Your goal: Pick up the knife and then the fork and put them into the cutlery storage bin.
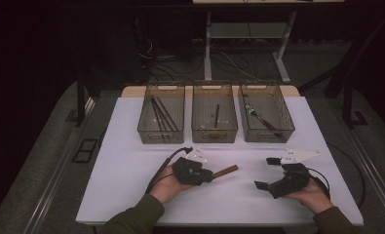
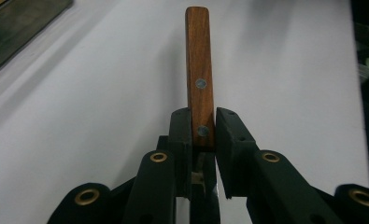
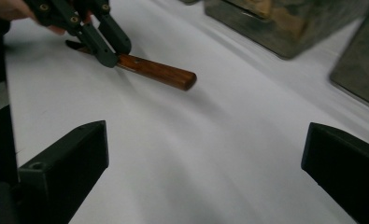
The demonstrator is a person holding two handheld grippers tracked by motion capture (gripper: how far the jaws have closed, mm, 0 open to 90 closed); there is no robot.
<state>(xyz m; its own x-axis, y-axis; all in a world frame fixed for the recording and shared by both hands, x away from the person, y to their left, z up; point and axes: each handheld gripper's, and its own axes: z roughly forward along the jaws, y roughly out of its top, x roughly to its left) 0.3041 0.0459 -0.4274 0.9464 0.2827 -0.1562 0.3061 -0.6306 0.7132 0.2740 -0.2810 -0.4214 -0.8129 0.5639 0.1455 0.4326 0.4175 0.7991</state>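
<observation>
While the white bench (image 1: 131, 195) still carries one loose utensil, the sorting looks close to its end but not finished: three mesh bins stand in a row across the upper middle of the high view, and each already holds something. The left bin (image 1: 161, 120) has several long dark sticks, the middle bin (image 1: 214, 120) a single dark piece, and the right bin (image 1: 266, 118) a utensil with a brownish handle and a greenish tip. Your left hand-held gripper (image 1: 208, 174), at lower centre of that view, has its jaws clamped on a wooden-handled utensil (image 2: 198, 70); the riveted handle juts out past the jaws, toward the right in the high view. You cannot tell from here whether its working end is a blade or something else, since the jaws hide it. Your right hand-held gripper (image 1: 268, 171), lower right, stands wide apart and holds nothing. What remains, I judge, is carrying this piece to its matching bin and releasing it.
</observation>
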